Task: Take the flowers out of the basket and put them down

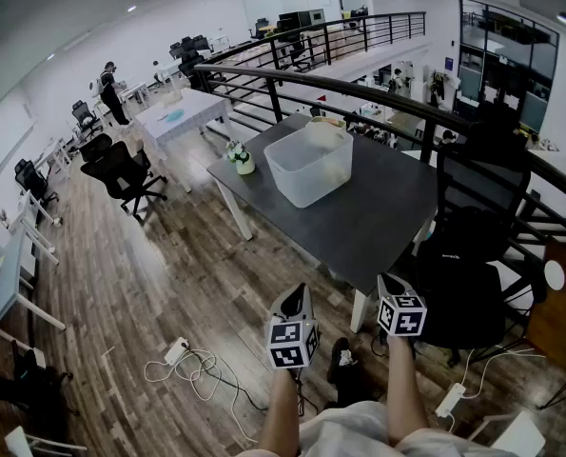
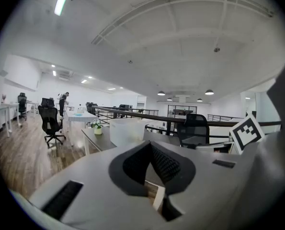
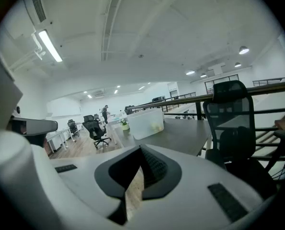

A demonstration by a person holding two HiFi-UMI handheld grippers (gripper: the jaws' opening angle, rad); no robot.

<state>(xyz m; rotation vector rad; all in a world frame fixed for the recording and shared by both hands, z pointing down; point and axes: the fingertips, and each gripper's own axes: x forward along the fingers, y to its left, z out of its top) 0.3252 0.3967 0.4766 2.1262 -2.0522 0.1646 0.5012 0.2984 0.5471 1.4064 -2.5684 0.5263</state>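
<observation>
1. Small pale pot of white blossoms and green leaves (image 1: 241, 158): stands on the left corner of the dark grey rectangular surface (image 1: 378, 217), near the basket but outside it. Judged not to be the item to lift.
2. Left tongs (image 1: 298, 295): clenched on nothing, held low over the wooden floor (image 1: 149, 284), well short of the surface. The step in hand is judged to be the approach. The tongs should open before crossing the basket rim, descend from above, and pinch stems rather than petals.
3. Translucent white plastic basket (image 1: 306, 184): upright on the surface. The flowers (image 3: 155, 126) lie inside, visible only as a yellow-green smudge through the wall. Their stems and number are too small to tell.
4. Right tongs (image 1: 386, 281): clenched, empty, well apart from the basket. They could steady the light basket during the lift.
</observation>
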